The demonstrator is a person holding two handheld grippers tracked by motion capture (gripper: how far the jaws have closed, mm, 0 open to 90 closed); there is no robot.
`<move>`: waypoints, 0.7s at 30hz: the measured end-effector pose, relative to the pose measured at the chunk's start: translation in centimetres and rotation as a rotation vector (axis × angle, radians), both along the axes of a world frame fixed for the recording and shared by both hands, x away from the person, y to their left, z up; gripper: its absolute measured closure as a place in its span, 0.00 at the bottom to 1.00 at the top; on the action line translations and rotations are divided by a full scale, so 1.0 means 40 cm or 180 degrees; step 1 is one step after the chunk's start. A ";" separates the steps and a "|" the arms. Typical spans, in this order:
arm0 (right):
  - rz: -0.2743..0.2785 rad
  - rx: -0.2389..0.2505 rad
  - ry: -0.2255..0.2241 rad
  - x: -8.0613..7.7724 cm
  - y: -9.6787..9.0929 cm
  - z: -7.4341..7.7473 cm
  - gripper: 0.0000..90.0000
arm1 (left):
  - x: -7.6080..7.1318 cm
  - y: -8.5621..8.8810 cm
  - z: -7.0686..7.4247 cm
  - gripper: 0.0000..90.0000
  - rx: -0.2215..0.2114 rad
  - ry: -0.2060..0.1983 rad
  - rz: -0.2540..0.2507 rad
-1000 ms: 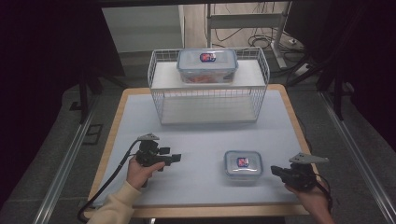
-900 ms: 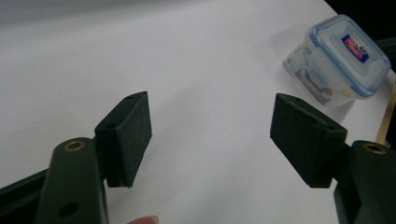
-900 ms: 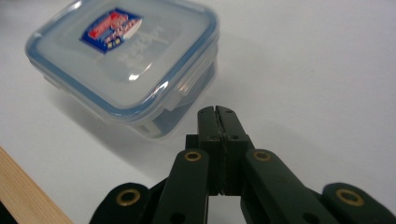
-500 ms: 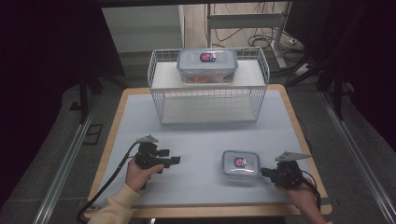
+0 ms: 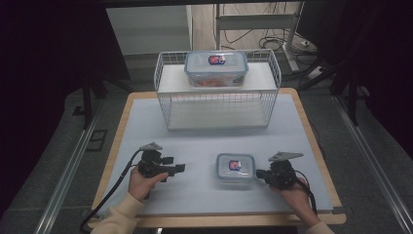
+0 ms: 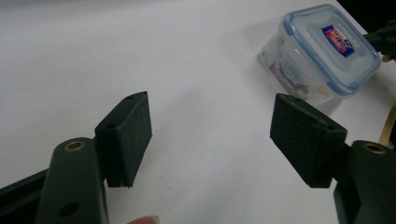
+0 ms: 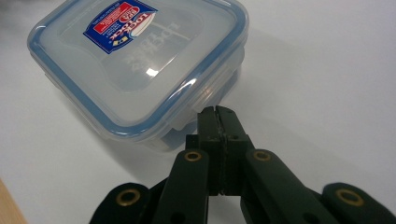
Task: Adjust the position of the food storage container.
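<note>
A small clear container (image 5: 235,168) with a blue-rimmed lid and a red-and-blue label sits on the white table top (image 5: 204,141), near the front. My right gripper (image 5: 259,174) lies just right of it, jaws shut with nothing between them. In the right gripper view the closed tips (image 7: 217,116) sit against the side flap of the small container (image 7: 140,60). My left gripper (image 5: 174,164) rests on the table to the container's left, open and holding nothing. In the left gripper view its gripper (image 6: 215,135) points past the small container (image 6: 322,51) at upper right.
A white wire basket (image 5: 217,105) stands at the back of the table, with a larger lidded container (image 5: 215,68) on its top shelf. The table's wooden rim (image 5: 311,131) runs around the white surface. Cables trail from both grippers toward the front edge.
My right gripper has slid left across the table until its shut tips reach the small container's side. The left gripper has stayed where it was, still open.
</note>
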State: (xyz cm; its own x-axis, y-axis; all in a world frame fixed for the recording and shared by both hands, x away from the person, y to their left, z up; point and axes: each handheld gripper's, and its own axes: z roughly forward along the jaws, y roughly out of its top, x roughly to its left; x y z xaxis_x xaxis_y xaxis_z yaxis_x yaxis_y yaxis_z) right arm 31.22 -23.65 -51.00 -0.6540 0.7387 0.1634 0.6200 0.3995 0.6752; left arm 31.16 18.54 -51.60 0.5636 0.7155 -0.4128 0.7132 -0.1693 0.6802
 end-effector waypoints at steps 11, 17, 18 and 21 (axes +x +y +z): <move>0.0153 0.0004 -0.0040 0.045 0.115 -0.016 1.00 | 0.002 0.002 -0.002 0.32 0.0024 -0.0008 0.0025; 0.0141 0.0053 -0.0022 0.061 0.136 -0.022 1.00 | 0.003 0.002 -0.003 0.32 0.0031 0.0000 0.0022; 0.0145 0.0062 -0.0020 0.062 0.136 -0.022 1.00 | 0.003 0.001 -0.004 0.32 0.0036 0.0001 0.0018; 0.0134 0.0087 -0.0028 0.064 0.136 -0.022 1.00 | 0.003 0.001 -0.004 0.32 0.0045 0.0000 0.0017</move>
